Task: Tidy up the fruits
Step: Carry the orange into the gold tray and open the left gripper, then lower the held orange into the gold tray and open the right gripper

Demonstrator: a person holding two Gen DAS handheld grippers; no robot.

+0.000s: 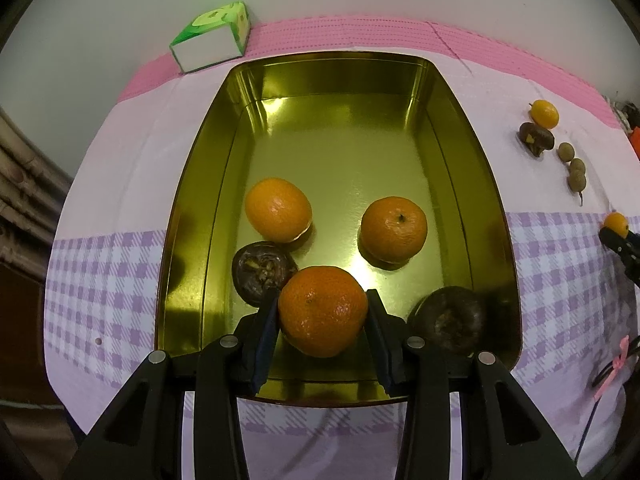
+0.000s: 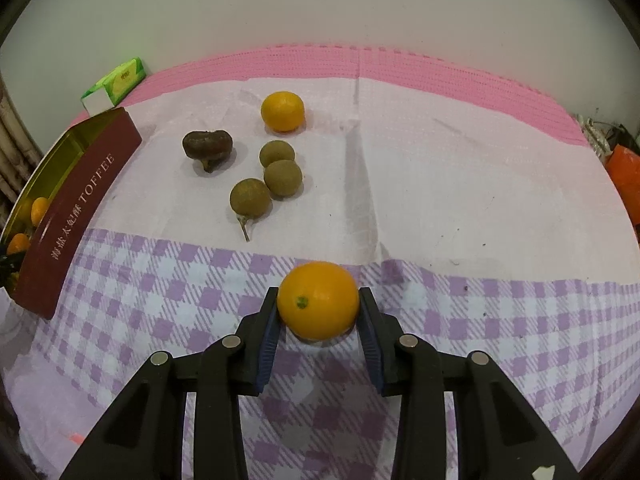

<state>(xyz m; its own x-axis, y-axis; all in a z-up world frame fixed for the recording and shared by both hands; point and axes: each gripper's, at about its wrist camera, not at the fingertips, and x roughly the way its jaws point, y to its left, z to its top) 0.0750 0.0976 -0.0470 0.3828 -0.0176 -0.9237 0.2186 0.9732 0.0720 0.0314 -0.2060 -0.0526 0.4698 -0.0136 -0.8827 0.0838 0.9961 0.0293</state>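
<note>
Dimpled orange mandarin (image 1: 322, 310) gripped, glossy small orange (image 2: 318, 300) clamped

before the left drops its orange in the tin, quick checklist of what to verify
1. Left gripper shut on orange: ok.
2. Orange over the tin, inside its walls: ok.
3. Landing spot free: not ok, a dark fruit sits close at its left.
4. Orange touching the tin floor: cannot tell.
5. Right gripper around the kumquat: ok; right pad contact: cannot tell.
</note>
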